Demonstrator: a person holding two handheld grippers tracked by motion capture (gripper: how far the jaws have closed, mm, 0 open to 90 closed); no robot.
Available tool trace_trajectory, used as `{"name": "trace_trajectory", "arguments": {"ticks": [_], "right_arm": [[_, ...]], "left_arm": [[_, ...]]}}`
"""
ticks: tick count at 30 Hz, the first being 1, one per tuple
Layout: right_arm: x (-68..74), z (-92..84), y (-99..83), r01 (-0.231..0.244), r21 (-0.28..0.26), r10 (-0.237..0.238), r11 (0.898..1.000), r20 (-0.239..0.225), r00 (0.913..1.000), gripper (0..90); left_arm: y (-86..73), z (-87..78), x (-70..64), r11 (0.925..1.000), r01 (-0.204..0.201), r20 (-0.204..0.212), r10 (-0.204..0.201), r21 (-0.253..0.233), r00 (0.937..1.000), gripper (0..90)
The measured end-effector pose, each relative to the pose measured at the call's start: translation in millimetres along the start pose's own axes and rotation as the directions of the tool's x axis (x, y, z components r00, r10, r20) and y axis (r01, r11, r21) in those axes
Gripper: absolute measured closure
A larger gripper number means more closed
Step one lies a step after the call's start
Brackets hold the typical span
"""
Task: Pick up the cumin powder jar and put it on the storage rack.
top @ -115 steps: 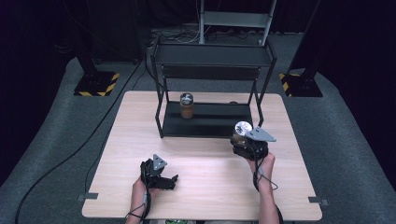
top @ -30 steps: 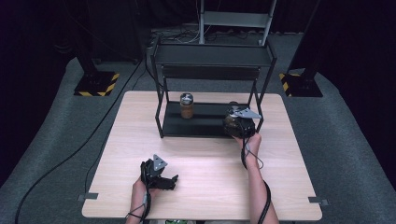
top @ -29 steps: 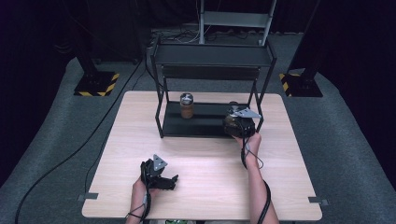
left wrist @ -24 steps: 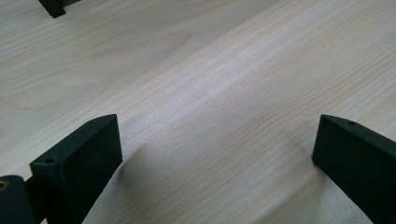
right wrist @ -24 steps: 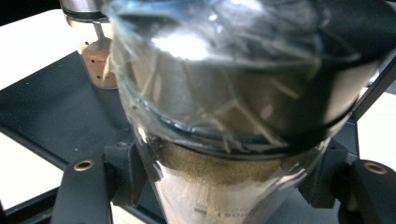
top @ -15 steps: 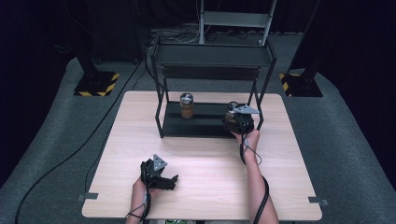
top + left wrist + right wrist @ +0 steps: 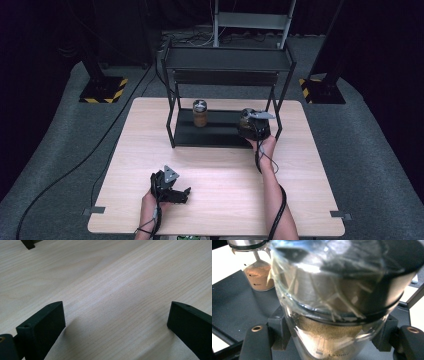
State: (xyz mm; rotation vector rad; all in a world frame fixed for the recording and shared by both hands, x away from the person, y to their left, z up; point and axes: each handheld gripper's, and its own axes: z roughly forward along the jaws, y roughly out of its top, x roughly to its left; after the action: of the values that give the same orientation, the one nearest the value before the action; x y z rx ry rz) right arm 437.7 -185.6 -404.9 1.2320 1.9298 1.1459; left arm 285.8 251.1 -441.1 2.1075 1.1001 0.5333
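Both grippers are black, the left gripper [image 7: 170, 186] and right gripper [image 7: 253, 126] each topped by a grey three-cornered plate. Black cables trail along bare forearms. The jaws are blocky black pieces with small screw holes.

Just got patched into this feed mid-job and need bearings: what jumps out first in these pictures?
The right gripper holds a clear glass jar of brown powder with a dark lid at the right end of the black metal rack's lower shelf. A second jar of brown powder with a silver lid stands upright further left on that shelf. The left gripper rests open on the light wooden table near its front edge.
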Motion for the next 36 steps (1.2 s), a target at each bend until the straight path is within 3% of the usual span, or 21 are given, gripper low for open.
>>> {"name": "trace_trajectory", "arguments": {"ticks": [26,36], "right_arm": [[-4.4,28.1,5.9,0.002,0.052,-0.002,0.999,0.015,0.9999,29.6],[-8.6,33.6,7.3,-0.029,0.047,0.028,0.998,0.024,0.9993,29.6]], "left_arm": [[-0.1,-0.1,-0.4,1.0,-0.001,-0.001,0.001,-0.001,1.0,1.0],[-0.1,-0.1,-0.3,1.0,0.0,-0.001,0.0,-0.001,1.0,1.0]]}}
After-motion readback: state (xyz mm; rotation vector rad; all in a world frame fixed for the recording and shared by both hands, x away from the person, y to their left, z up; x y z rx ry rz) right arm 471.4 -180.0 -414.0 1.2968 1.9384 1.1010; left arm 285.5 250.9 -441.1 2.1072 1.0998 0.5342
